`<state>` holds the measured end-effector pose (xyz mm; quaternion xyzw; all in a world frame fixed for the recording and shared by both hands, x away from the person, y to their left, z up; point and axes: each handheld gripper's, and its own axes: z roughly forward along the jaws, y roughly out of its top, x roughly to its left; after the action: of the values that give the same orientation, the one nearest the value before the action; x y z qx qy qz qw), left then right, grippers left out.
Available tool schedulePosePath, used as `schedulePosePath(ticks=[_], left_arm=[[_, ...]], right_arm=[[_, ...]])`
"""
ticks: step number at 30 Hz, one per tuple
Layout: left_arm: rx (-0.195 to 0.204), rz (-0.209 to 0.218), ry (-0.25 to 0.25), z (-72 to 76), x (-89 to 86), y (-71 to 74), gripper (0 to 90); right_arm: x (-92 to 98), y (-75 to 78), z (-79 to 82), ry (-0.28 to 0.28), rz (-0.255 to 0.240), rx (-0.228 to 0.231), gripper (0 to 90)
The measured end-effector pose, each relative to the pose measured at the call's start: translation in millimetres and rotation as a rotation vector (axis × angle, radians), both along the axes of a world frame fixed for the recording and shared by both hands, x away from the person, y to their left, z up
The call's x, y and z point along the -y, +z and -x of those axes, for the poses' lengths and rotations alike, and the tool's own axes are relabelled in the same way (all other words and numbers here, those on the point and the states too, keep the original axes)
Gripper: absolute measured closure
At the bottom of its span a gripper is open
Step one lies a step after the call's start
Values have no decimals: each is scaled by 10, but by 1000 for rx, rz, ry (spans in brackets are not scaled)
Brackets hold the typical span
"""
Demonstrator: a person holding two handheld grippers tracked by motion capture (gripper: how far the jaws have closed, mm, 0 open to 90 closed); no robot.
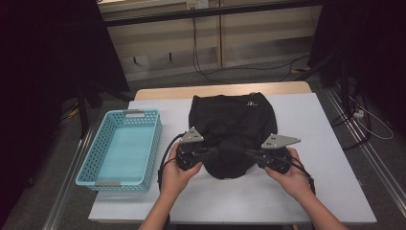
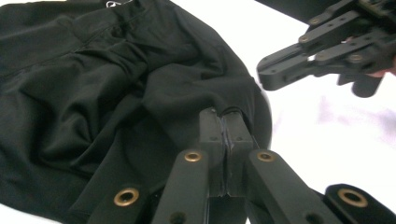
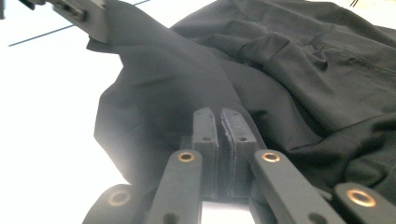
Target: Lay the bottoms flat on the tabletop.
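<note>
A black garment [image 1: 233,125] lies crumpled on the white table [image 1: 306,120], its small white label toward the far edge. My left gripper [image 1: 219,149] points right along the garment's near edge; in the left gripper view the left gripper [image 2: 226,113] is shut, with black cloth [image 2: 116,88] pinched at its tips. My right gripper [image 1: 247,152] points left opposite it, and in its own view the right gripper [image 3: 220,113] is shut on a fold of the same cloth [image 3: 299,70]. The two sets of tips stand a short way apart, and a ridge of cloth rises between them.
A light blue perforated basket [image 1: 155,139] stands on the table to the left of the garment, with nothing in it. Bare white tabletop lies to the right of the garment and along the near edge. Cables trail on the floor beyond the table.
</note>
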<state>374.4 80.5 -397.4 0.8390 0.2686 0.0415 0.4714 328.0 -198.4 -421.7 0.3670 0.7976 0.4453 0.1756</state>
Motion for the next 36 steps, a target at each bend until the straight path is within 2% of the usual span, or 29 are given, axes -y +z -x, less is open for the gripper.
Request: schedulePosePath(ticks=[4,7,11,14,17,18,20,22,23,28,32,36], left_arm=[[-3,-25,17,-31,-11,-49,887],[-1,-49,24,-47,-5,-87,886],[-3,-74,23,-50,24,-116,886],[-6,-74,20,-47,42,-130,885],[-8,-77,22,-49,30,-135,884],[-13,-74,24,-48,23,-142,884],[-11,-81,24,-51,9,-146,884],[-17,-77,25,-50,-5,-146,884],[-18,-77,26,-48,-8,-143,884],[-27,-75,8,-21,3,-138,885],[-31,-70,-23,27,53,-123,884],[-39,-78,-92,114,173,-106,881]], right_arm=[[-13,-12,38,8,-6,-8,819],[-50,-30,77,35,1,-16,805],[-192,-105,137,112,21,-44,676],[-324,-229,141,131,72,-68,565],[-386,-313,125,139,102,-92,512],[-399,-329,123,137,115,-97,530],[-397,-340,119,131,147,-84,657],[-347,-325,104,117,134,-89,838],[-316,-311,96,120,121,-99,867],[-143,-236,79,103,101,-109,889],[17,-128,111,89,82,-91,889],[196,-32,184,69,75,-70,889]])
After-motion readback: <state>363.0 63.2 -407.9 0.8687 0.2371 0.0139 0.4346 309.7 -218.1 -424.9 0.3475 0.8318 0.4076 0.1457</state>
